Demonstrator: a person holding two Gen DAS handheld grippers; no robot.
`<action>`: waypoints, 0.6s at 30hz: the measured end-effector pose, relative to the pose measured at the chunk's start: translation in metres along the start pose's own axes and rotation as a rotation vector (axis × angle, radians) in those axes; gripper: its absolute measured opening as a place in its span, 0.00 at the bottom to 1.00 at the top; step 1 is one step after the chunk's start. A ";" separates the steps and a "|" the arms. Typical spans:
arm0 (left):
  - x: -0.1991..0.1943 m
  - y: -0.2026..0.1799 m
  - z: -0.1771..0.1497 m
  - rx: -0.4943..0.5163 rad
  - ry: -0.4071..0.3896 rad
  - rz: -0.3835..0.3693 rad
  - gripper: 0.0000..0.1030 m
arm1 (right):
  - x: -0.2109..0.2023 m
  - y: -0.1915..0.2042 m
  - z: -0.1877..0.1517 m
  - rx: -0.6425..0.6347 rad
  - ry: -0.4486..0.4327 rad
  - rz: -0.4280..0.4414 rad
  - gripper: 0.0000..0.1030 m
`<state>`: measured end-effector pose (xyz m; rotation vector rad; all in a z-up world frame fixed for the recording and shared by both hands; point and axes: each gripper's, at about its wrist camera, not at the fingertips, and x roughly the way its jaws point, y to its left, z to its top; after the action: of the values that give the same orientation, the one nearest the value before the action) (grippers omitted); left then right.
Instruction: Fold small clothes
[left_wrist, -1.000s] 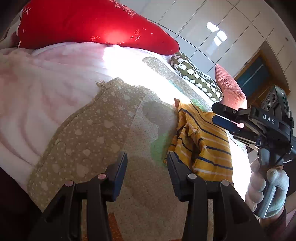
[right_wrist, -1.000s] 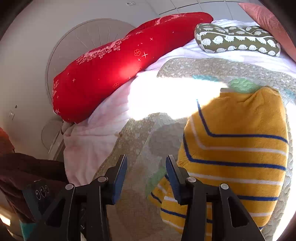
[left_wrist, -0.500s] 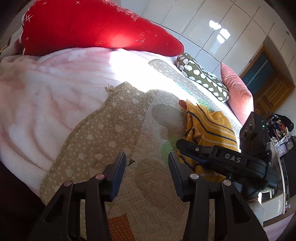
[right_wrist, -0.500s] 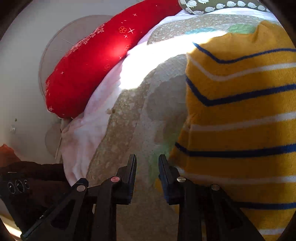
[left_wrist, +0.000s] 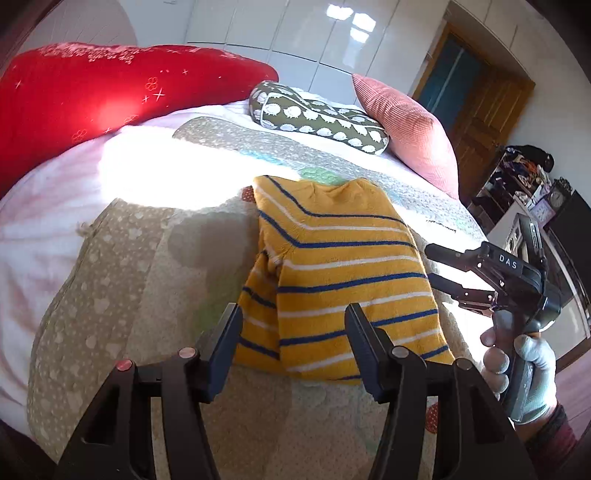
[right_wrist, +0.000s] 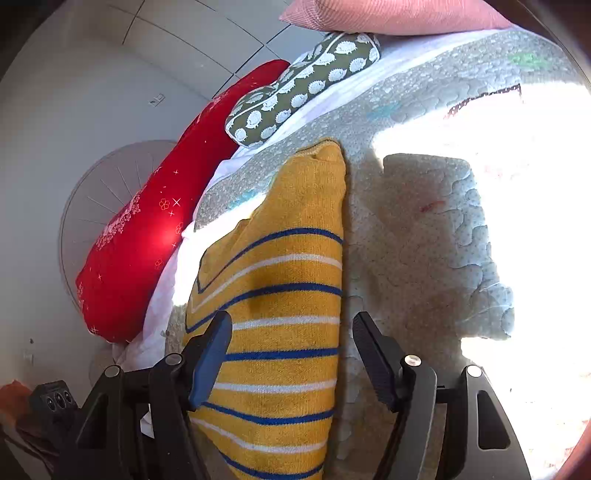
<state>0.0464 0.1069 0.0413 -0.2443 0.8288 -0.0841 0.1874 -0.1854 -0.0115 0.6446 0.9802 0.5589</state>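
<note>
Your yellow striped sweater (left_wrist: 343, 280) lies partly folded on the quilt (left_wrist: 122, 280) in the middle of the bed. Both jaws stand open and hold nothing: left gripper (left_wrist: 291, 343) at its near hem, right gripper (right_wrist: 291, 354) over its side. Next, I think, you must pinch the hem and fold it toward the pillows (left_wrist: 317, 118).

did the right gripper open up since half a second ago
Yes. In its own wrist view the right gripper has jaws spread wide, where they were nearly closed earlier; its left finger now overlaps the striped sweater.

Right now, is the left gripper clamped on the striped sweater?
No. The left gripper is open, its fingers apart above the yellow striped sweater lying on the quilt.
</note>
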 end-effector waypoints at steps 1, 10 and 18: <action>0.013 -0.004 0.003 0.018 0.025 0.010 0.55 | 0.008 -0.010 0.008 0.030 0.012 0.032 0.70; 0.070 -0.013 0.005 0.008 0.162 0.054 0.50 | 0.047 -0.032 0.036 0.183 0.099 0.304 0.36; 0.095 -0.061 0.023 0.056 0.156 0.028 0.50 | 0.006 -0.046 0.075 0.145 0.013 0.158 0.34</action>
<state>0.1286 0.0361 0.0035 -0.1747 0.9836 -0.1008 0.2632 -0.2306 -0.0173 0.8538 0.9938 0.6350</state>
